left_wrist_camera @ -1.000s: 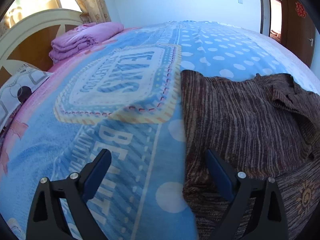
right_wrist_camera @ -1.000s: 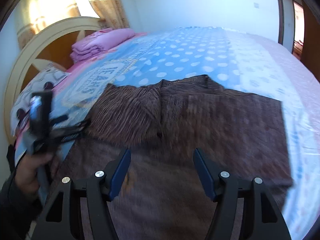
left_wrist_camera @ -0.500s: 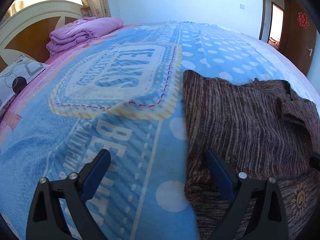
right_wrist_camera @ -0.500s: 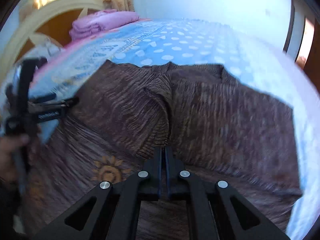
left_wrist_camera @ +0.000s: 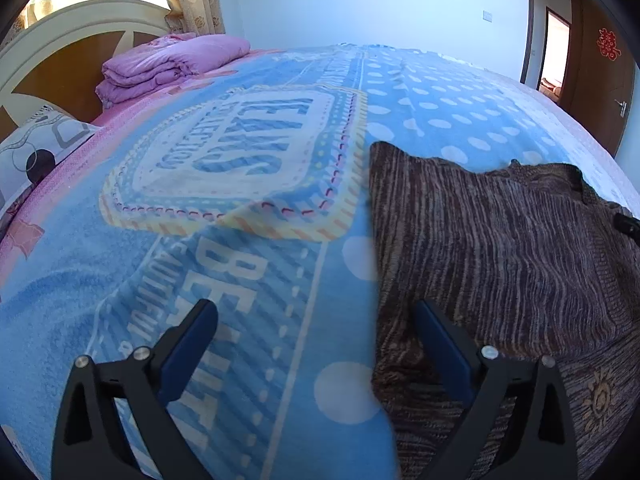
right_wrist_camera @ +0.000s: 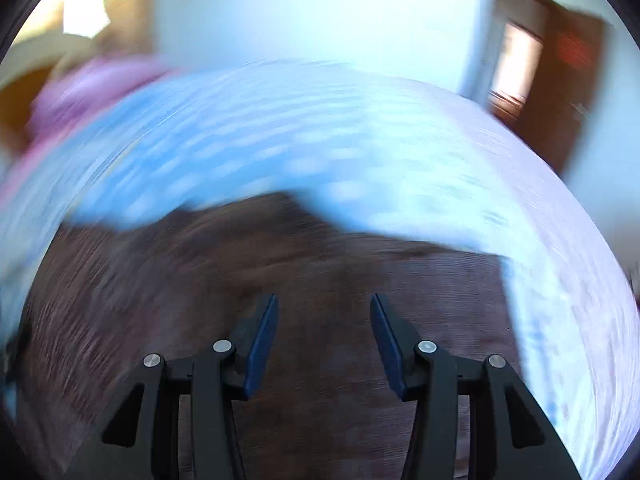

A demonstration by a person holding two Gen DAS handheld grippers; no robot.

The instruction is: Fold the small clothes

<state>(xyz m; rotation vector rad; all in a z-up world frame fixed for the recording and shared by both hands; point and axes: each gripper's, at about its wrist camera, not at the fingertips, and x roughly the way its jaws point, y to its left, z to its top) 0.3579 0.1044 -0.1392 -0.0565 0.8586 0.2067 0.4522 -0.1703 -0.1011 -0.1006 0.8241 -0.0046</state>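
Observation:
A brown striped knit sweater lies on the blue blanket, a folded layer on top, a sun motif near its lower right. My left gripper is open and empty, its right finger over the sweater's left edge, its left finger over the blanket. A dark tip of the other tool shows at the right edge. In the right wrist view, heavily blurred, my right gripper is open and empty above the sweater.
A folded pink quilt and a patterned pillow lie by the headboard at the far left. A brown door stands at the far right. The blanket stretches beyond the sweater.
My right gripper was shut low on the sweater half a second ago; now it is open and swinging fast, the view blurred. The left gripper has barely moved.

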